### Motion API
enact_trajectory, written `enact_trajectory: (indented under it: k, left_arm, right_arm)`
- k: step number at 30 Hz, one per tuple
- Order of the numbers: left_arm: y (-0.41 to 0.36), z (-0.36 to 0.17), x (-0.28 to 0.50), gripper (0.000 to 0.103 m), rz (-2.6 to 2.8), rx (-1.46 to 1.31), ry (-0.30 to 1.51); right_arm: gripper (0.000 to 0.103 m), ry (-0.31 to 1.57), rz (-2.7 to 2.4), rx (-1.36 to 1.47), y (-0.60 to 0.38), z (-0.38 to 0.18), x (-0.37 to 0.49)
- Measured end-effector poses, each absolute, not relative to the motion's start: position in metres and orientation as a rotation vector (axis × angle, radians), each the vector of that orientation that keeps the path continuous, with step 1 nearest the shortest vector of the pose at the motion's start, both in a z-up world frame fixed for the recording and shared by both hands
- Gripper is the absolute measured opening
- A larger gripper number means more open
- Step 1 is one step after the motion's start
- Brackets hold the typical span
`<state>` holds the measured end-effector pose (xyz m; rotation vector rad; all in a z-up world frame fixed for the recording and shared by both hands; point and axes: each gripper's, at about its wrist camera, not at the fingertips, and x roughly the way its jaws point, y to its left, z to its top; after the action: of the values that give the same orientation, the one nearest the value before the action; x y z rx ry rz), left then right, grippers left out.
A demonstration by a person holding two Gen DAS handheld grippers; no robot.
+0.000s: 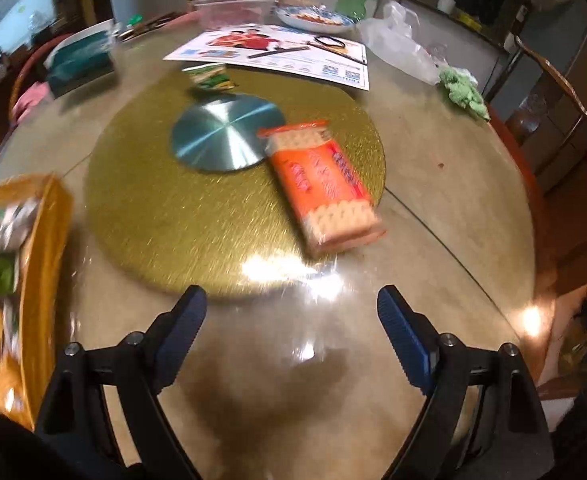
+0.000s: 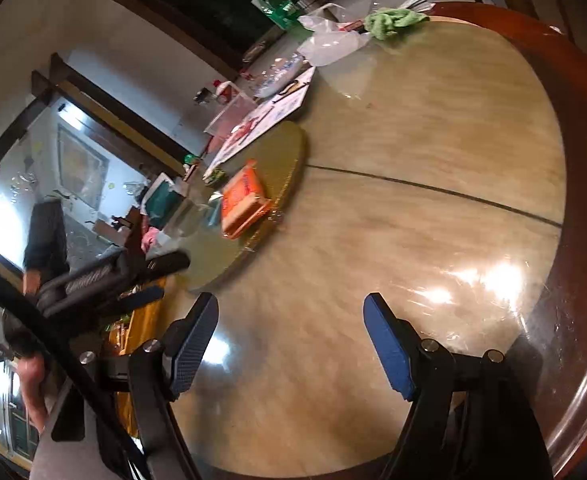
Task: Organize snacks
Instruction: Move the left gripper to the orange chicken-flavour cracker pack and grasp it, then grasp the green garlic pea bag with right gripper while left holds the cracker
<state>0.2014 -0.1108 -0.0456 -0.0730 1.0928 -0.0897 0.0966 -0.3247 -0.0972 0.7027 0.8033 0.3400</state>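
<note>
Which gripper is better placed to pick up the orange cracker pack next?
Left, probably. The cracker pack lies just ahead of the open left gripper; from the right gripper it sits farther off to the side.

Wide-open right hand-held gripper [image 2: 291, 306] over table [image 2: 433, 140], orange cracker pack [image 2: 242, 202] on gold turntable [image 2: 289, 148]

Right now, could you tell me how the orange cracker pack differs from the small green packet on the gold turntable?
The orange cracker pack is much larger than the small green packet. The cracker pack lies near the turntable's front edge, overhanging it; the green packet sits at the far edge. Both rest untouched.
</note>
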Motion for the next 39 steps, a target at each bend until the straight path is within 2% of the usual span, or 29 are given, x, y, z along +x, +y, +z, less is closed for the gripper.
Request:
enact_trajectory:
  k: [13,27,28,29,30,34,39]
  left_arm:
    - [-0.14,-0.068,0.276,0.087,-0.042,0.001,1.116]
    - [-0.153,-0.074,0.296,0.087,-0.027,0.055,1.097]
    - [-0.152,-0.076,0.299,0.085,-0.005,0.066,1.11]
    - [-0.15,-0.076,0.299,0.076,0.005,0.055,1.113]
    - [-0.146,-0.075,0.295,0.062,0.01,0.029,1.113]
    - [-0.136,-0.073,0.263,0.059,-0.029,0.019,1.114]
    - [-0.132,-0.074,0.178,0.058,-0.087,0.085,1.048]
  right_arm:
    - [0.075,0.752,0.279,0.621,-0.317,-0.078,0.082]
    - [0.075,0.79,0.236,0.729,-0.356,-0.092,0.089]
    - [0.075,0.796,0.234,0.728,-0.355,-0.091,0.09]
    - [0.075,0.799,0.234,0.725,-0.354,-0.09,0.09]
    - [0.075,0.799,0.235,0.72,-0.353,-0.088,0.09]
    - [0.075,0.798,0.23,0.691,-0.347,-0.081,0.091]
    - [0.075,0.856,0.301,0.707,-0.332,-0.085,0.102]
